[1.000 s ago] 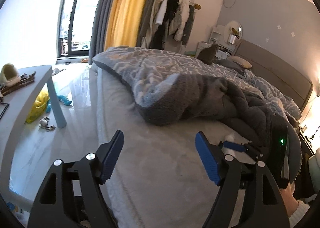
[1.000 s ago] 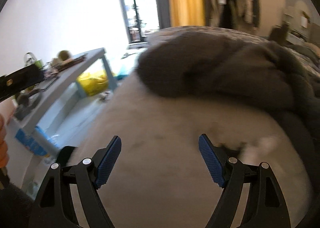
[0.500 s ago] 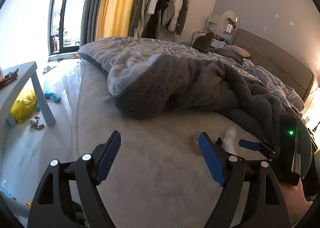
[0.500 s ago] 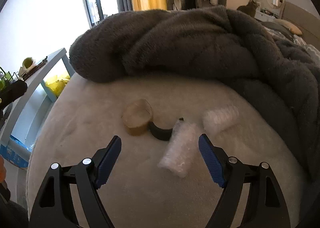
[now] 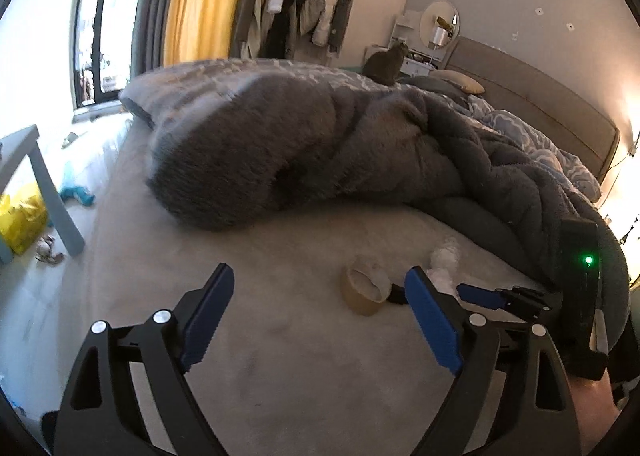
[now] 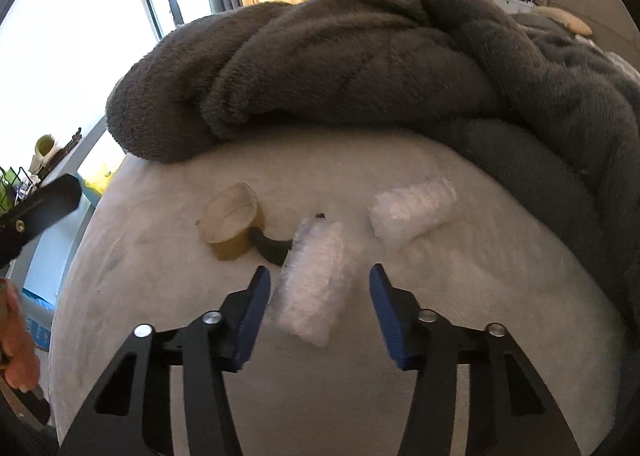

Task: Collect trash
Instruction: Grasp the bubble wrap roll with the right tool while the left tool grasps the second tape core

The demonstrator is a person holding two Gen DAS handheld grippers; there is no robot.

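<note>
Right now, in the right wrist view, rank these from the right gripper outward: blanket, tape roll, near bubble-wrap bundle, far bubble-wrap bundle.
1. Near bubble-wrap bundle, between the right gripper's open jaws, untouched.
2. Tape roll, ahead left.
3. Far bubble-wrap bundle, ahead right; close to the tape roll's distance.
4. Blanket, heaped behind everything.

No lettering, label, brand or number can be read anywhere in either view; the blue carton (image 6: 38, 326) beside the bed carries print that is too small and blurred to make out.
</note>
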